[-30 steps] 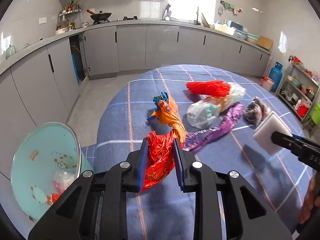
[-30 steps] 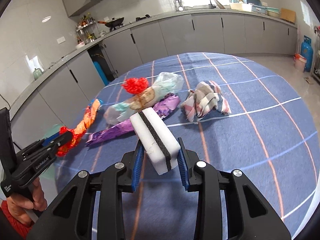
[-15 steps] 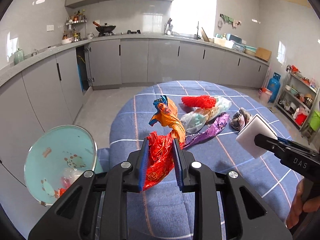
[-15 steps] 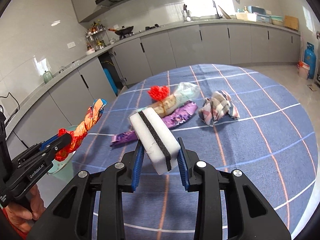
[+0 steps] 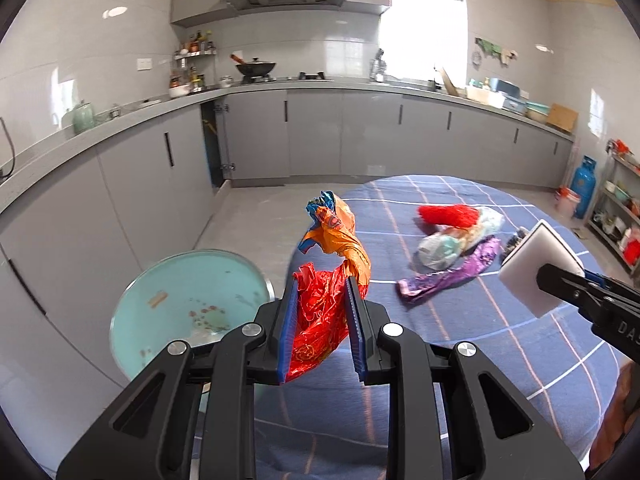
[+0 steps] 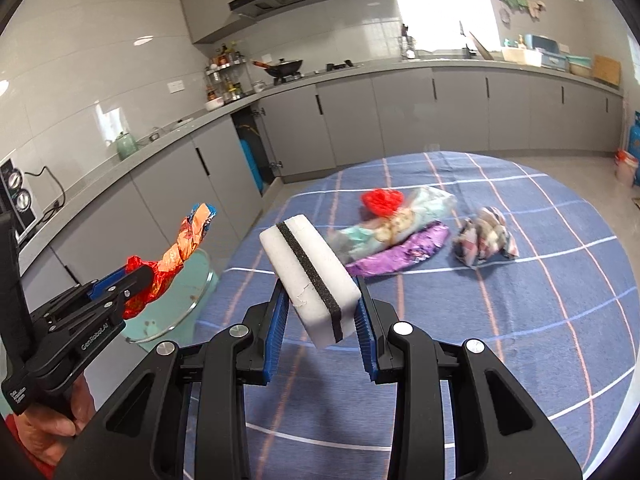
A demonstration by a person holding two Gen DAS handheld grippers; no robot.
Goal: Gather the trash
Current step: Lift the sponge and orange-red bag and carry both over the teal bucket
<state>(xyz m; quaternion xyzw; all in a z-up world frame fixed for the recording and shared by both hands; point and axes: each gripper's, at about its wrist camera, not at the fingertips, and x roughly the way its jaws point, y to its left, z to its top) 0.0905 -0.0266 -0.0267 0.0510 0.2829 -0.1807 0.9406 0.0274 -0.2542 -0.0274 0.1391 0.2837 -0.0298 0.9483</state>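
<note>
Progress check on the trash run: both tongs are loaded and off the tabletop. Left tongs (image 5: pixel 322 308) are clamped on a twisted red-and-orange wrapper (image 5: pixel 332 264), which hangs in the air just past the tabletop's left edge, with the teal bin (image 5: pixel 180 304) open on the floor right beside it (there's already some junk in the bottom, hard to tell what). Right tongs (image 6: pixel 320 316) are squeezing a white foam block with a black stripe (image 6: pixel 312 276), held up over the near-left part of the tabletop (image 6: pixel 520 320).

So I'd call it maybe halfway. Neither held piece is in the bin yet. Left lying around the middle of the tabletop: a red mesh thing (image 6: pixel 382 200), a clear plastic bag (image 6: pixel 404 220), a purple wrapper (image 6: pixel 400 258) and a crumpled checked cloth (image 6: pixel 484 242) off to the right of those
</note>
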